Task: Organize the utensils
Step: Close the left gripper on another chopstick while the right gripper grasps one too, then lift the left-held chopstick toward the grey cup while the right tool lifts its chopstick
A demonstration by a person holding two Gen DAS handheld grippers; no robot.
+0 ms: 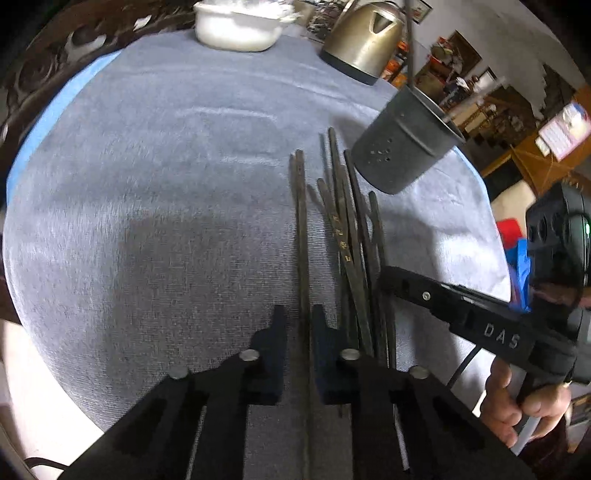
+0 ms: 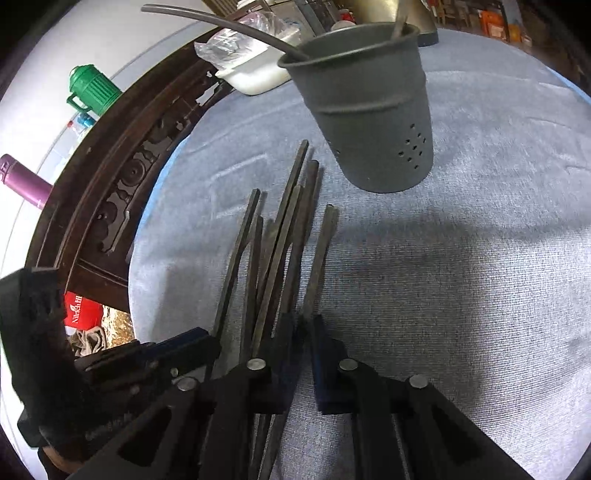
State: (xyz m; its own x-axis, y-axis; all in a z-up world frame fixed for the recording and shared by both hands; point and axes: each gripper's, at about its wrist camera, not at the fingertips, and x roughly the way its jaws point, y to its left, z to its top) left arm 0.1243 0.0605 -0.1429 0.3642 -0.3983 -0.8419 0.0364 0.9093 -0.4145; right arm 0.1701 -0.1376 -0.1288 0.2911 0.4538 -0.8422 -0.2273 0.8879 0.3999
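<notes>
Left gripper (image 1: 299,325) clamped on one dark chopstick (image 1: 302,221) lying on the grey cloth (image 1: 147,184). Right gripper (image 2: 300,332) pinched onto another chopstick (image 2: 321,254), near the perforated holder (image 2: 369,110).

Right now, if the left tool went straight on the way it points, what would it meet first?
Probably the dark chopstick already between the left tool's tips, then the blue-grey cloth beneath; depth is unclear.

Soft daylight is washing over the grey tablecloth (image 1: 166,184), leaving it moderately bright; broad, soft-edged shadows are falling across it in both views; the white bowl (image 1: 236,27) is blowing out and smearing with blur; fisheye distortion is bending the edges, and black vignetting is darkening the corners.
</notes>
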